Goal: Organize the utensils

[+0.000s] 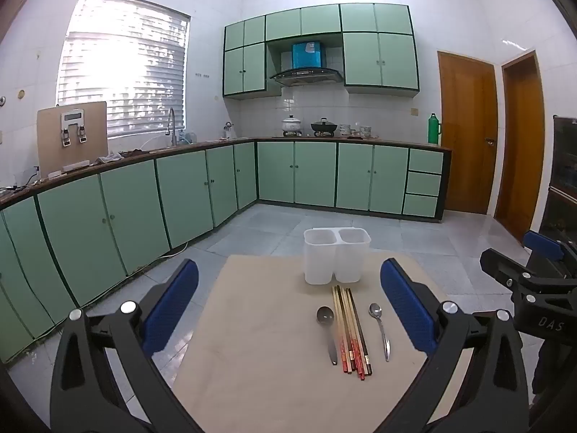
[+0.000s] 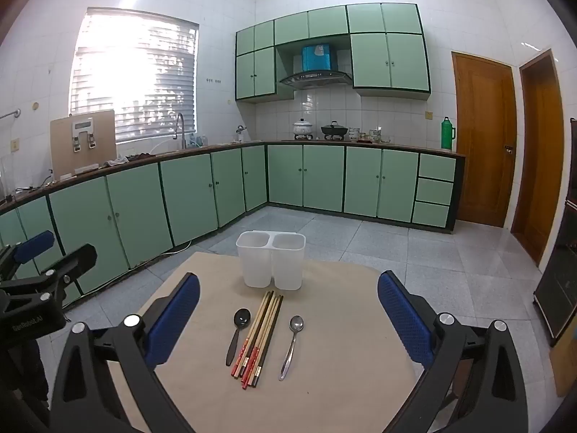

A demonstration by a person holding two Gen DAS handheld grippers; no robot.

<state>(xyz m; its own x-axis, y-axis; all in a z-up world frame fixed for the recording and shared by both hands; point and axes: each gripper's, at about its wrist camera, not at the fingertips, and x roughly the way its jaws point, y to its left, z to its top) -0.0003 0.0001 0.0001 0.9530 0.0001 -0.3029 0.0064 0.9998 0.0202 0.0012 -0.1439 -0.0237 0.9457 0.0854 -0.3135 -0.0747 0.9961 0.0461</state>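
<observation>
While both the left tongs (image 1: 288, 310) and right tongs (image 2: 288, 314) hang wide open and empty, nothing is sorted yet: chopsticks (image 2: 258, 339) and two spoons (image 2: 292, 346) lie on the table (image 2: 342, 379) before the white holder (image 2: 270, 259), so a spoon needs grabbing next.

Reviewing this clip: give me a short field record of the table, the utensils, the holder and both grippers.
surface: beige table
holder: white two-compartment holder, upright at the far edge, both compartments look empty
chopsticks: bundle of chopsticks lying flat in front of the holder
spoons: dark spoon left of the bundle, silver spoon right of it
left gripper: open, holding nothing
right gripper: open, holding nothing
progress: nothing sorted yet
</observation>
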